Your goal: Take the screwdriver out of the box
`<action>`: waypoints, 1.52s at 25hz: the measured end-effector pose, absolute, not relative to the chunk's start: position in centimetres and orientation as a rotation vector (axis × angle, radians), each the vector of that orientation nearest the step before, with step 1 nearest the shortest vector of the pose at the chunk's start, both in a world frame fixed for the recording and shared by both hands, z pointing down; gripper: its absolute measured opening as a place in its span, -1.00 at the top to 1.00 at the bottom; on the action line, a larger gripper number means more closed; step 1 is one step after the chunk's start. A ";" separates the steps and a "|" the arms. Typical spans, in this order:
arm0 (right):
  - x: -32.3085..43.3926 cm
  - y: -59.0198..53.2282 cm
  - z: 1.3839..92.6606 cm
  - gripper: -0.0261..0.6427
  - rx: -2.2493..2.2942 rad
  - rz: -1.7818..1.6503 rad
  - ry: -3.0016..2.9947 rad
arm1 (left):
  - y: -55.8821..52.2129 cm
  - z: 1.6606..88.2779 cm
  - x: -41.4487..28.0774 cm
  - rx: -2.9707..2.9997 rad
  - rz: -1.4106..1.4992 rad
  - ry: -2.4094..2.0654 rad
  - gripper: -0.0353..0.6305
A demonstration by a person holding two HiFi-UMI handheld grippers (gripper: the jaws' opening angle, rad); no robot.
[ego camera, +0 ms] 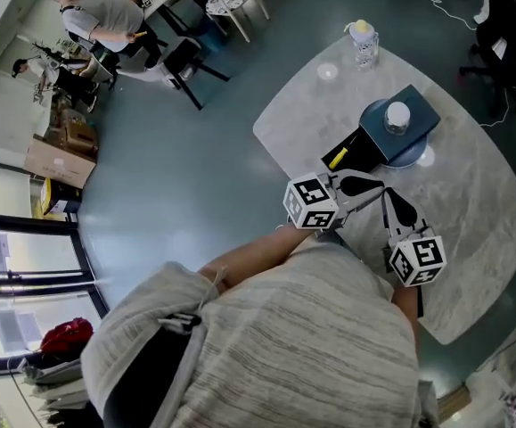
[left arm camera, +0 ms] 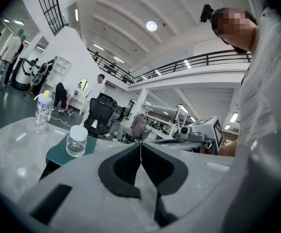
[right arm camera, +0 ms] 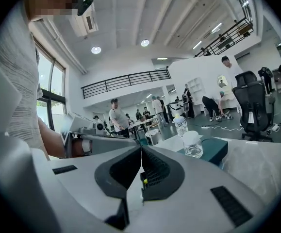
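Observation:
A dark teal box (ego camera: pixel 415 107) lies on the marble table (ego camera: pixel 471 203), and a glass jar with a white lid (ego camera: pixel 397 117) stands on it. A black tray juts from the box's near side, holding a yellow-handled tool (ego camera: pixel 336 158). My left gripper (ego camera: pixel 373 185) and right gripper (ego camera: pixel 389 196) hover near the table's front edge, tips close together and short of the tray. Both are shut with nothing held. The left gripper view shows its jaws (left arm camera: pixel 141 147) meeting, with the box (left arm camera: pixel 57 153) and jar (left arm camera: pixel 76 141) beyond. The right gripper view shows the same: jaws (right arm camera: pixel 141 152), box (right arm camera: pixel 215 149), jar (right arm camera: pixel 192 144).
A water bottle with a yellow cap (ego camera: pixel 362 41) stands at the table's far edge, with a small clear disc (ego camera: pixel 327 71) beside it. Chairs and a person (ego camera: pixel 97 12) are across the floor, cardboard boxes (ego camera: pixel 60 160) at the left wall.

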State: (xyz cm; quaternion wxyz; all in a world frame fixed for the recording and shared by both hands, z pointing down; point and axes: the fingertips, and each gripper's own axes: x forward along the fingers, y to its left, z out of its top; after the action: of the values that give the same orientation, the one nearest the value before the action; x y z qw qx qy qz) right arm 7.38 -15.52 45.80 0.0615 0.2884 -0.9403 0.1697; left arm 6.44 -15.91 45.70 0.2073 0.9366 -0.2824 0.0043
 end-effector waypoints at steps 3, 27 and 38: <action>4.3 -18.3 46.3 0.89 0.942 0.525 -2.825 | -18.7 46.1 3.4 2.622 0.020 -0.726 0.85; -6.8 -25.2 55.0 0.89 1.416 0.859 -2.401 | -25.9 51.8 -10.8 2.585 0.079 -0.424 0.84; -7.2 -26.7 60.8 0.88 1.440 1.100 -2.229 | -26.9 55.0 -11.3 2.569 0.163 -0.387 0.84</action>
State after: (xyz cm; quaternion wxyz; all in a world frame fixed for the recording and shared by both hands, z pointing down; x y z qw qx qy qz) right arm -7.15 -26.68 60.82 0.1342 0.4967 -0.7689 0.3796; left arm -11.31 -26.94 55.01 0.2660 0.9513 -0.1434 0.0604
